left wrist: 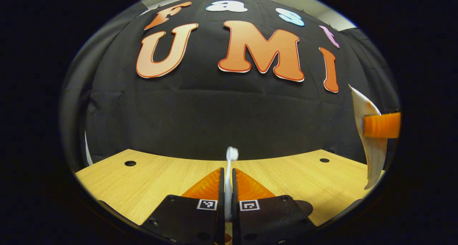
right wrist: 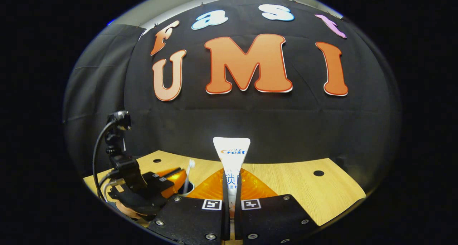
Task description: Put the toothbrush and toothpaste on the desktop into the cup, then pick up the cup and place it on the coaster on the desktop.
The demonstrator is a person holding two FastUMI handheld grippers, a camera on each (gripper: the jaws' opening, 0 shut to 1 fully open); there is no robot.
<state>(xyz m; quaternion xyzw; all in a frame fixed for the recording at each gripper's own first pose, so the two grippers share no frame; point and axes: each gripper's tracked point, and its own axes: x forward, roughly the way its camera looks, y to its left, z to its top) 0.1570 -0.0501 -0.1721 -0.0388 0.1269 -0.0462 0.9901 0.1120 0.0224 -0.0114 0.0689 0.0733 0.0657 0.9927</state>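
In the left gripper view my left gripper (left wrist: 228, 170) is shut on the white toothbrush (left wrist: 231, 154), which stands upright with its bristle head above the fingertips. At that view's right edge hangs the white toothpaste tube (left wrist: 370, 148), pinched by a finger of the other gripper. In the right gripper view my right gripper (right wrist: 232, 170) is shut on the toothpaste tube (right wrist: 232, 152), flat crimped end up. To its left, the left gripper (right wrist: 176, 176) holds the toothbrush (right wrist: 188, 173) over a dark round opening with a pale rim, apparently the cup (right wrist: 189, 186), mostly hidden.
The light wooden desktop (right wrist: 315, 195) has small round holes (right wrist: 318, 173) near its far corners and ends at the black cloth wall. A hand (right wrist: 125, 208) and a black cable (right wrist: 96, 148) run behind the left gripper. A dark rounded patch (left wrist: 305, 205) lies beside my left fingers.
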